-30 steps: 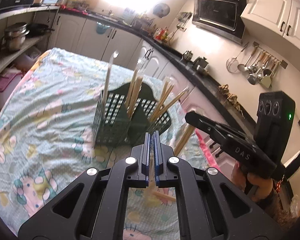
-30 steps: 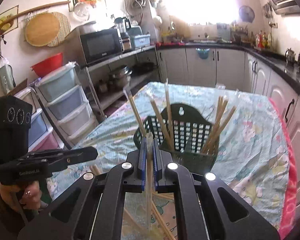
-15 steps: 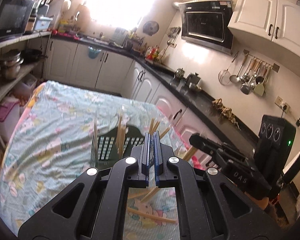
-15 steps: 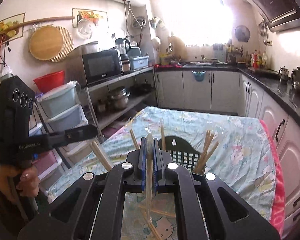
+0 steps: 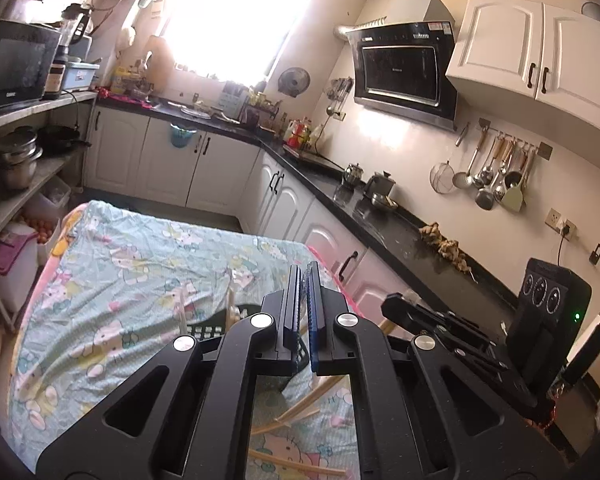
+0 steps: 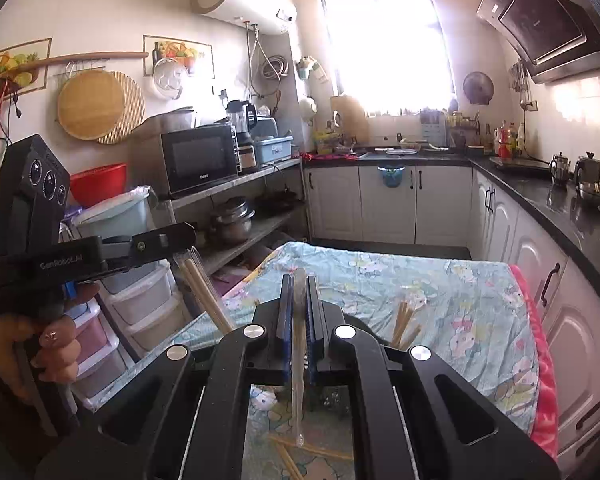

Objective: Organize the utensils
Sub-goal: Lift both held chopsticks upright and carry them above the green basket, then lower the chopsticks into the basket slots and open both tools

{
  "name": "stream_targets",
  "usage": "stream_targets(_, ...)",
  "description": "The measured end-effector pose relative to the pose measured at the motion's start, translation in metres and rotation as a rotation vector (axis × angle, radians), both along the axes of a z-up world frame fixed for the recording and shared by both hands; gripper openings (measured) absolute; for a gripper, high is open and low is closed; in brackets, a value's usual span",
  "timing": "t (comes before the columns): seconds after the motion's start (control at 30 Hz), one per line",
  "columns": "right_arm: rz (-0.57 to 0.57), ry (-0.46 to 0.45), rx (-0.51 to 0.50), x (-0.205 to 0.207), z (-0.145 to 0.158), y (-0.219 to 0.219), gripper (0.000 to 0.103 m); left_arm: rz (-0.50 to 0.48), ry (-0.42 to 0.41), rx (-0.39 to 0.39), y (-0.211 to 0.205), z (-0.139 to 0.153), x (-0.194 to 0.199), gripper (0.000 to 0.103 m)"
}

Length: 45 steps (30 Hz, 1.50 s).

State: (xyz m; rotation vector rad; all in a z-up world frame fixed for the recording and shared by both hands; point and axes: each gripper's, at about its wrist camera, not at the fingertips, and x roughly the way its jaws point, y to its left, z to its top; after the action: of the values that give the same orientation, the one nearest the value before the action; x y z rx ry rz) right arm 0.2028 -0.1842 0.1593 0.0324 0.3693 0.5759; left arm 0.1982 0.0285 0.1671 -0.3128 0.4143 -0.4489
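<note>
My left gripper (image 5: 304,280) is shut on a wrapped pair of wooden chopsticks (image 6: 204,292); from the right wrist view they hang down from its jaws. My right gripper (image 6: 299,288) is shut on a clear-wrapped chopstick pair (image 6: 299,384) that runs down between its jaws. The dark green utensil basket (image 5: 212,322) stands on the table below both grippers, mostly hidden by them, with several chopsticks (image 6: 404,322) standing in it. Loose chopsticks (image 5: 296,412) lie on the cloth in front of the basket. The right gripper shows at the right of the left wrist view (image 5: 396,306).
The table wears a light blue cartoon-print cloth (image 5: 132,276) with a pink edge (image 6: 540,340). White cabinets and a black counter (image 5: 380,220) run along the right. Open shelves with pots and plastic bins (image 6: 148,280) stand on the left.
Both grippers have risen well above the table, each still shut on its chopsticks. The basket has dropped low in both views and is now mostly hidden behind the grippers.
</note>
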Motion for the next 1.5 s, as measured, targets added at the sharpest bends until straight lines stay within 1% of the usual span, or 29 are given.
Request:
stream_targets(0.27,-0.016,-0.030,0.026,0.004,0.014,-0.003,0.006,0.054,-0.036,0.014,0.010,0.016,0.007,0.001)
stream_targets(0.5,-0.019,-0.077,0.030,0.010,0.034,0.003,0.006,0.073,-0.062,0.012,0.014,0.028,0.011,0.001)
stream_targets(0.7,-0.057,-0.164,0.000,0.014,0.050,0.012,0.006,0.090,-0.086,0.021,0.015,0.036,0.019,0.001)
stream_targets(0.8,-0.085,-0.189,-0.011,0.022,0.052,0.015,0.006,0.098,-0.090,0.032,0.015,0.034,0.023,0.001)
stream_targets(0.93,-0.099,-0.181,-0.009,0.037,0.046,0.016,0.006,0.106,-0.075,0.042,0.013,0.028,0.033,0.001)
stream_targets(1.13,-0.098,-0.179,-0.017,0.052,0.028,0.021,0.006,0.115,-0.050,0.053,0.013,0.012,0.043,0.001)
stream_targets(1.5,-0.095,-0.090,-0.034,0.079,-0.022,0.032,0.006,0.125,0.005,0.032,0.014,-0.020,0.058,0.001)
